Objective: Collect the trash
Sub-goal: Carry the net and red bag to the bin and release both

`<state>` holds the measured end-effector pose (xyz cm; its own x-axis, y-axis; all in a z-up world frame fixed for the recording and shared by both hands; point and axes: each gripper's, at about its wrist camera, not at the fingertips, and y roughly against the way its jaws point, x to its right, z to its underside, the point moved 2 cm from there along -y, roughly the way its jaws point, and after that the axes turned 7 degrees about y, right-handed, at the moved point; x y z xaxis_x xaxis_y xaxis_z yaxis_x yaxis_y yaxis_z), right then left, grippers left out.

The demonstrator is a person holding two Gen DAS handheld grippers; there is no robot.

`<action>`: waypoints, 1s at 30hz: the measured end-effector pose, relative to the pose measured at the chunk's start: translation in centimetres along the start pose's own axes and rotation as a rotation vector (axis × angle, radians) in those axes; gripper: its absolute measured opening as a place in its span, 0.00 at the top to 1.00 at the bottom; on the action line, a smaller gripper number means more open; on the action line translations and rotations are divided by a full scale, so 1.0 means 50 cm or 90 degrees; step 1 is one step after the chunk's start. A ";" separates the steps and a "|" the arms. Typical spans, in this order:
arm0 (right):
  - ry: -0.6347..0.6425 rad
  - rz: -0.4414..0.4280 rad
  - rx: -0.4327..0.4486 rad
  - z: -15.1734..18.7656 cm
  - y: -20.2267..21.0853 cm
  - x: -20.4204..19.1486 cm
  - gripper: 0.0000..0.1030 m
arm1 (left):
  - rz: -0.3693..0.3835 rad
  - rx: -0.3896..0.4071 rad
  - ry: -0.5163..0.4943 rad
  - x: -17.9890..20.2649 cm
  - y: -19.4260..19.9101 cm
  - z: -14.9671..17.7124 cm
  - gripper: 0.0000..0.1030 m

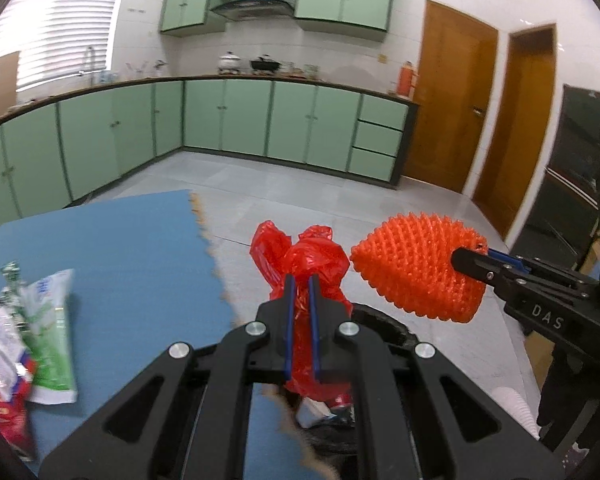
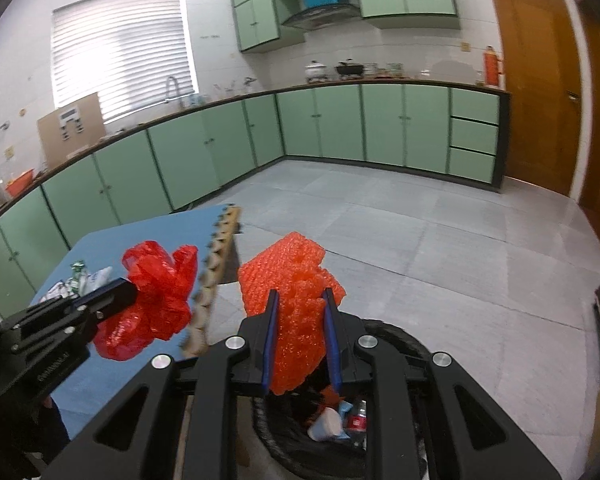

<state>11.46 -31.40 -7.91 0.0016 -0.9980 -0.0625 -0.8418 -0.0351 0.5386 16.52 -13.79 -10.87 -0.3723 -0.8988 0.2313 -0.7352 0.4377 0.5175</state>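
My left gripper [image 1: 301, 280] is shut on a crumpled red plastic bag [image 1: 300, 260] and holds it past the blue table's edge, above a black trash bin [image 1: 384, 322]. My right gripper [image 2: 300, 296] is shut on an orange foam fruit net [image 2: 292, 280] and holds it over the same bin [image 2: 396, 334]. The net also shows in the left wrist view [image 1: 420, 268], to the right of the bag. The bag shows in the right wrist view [image 2: 156, 288], to the left. Wrappers [image 1: 48, 328] lie on the table at the left.
The blue table [image 1: 132, 248] has a jagged tan foam edge [image 2: 214, 276]. The bin holds a bottle and cups [image 2: 340, 420]. Green cabinets [image 1: 228, 116] line the far walls. Wooden doors [image 1: 452, 100] stand at the right, across a grey tiled floor [image 2: 420, 240].
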 end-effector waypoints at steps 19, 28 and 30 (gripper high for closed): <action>-0.071 0.081 -0.101 0.112 -0.075 0.154 0.79 | 0.056 -0.147 -0.045 0.094 -0.215 0.072 0.93; -0.076 0.085 -0.109 0.112 -0.098 0.168 0.65 | 0.063 -0.151 -0.037 0.095 -0.228 0.061 0.70; -0.077 0.092 -0.101 0.109 -0.094 0.168 0.54 | 0.067 -0.148 -0.034 0.094 -0.224 0.057 0.66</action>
<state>12.48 -39.34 -15.54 -0.1857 -0.9801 -0.0708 -0.7330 0.0901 0.6742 21.40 -22.84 -17.91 -0.4744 -0.8430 0.2535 -0.5426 0.5067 0.6700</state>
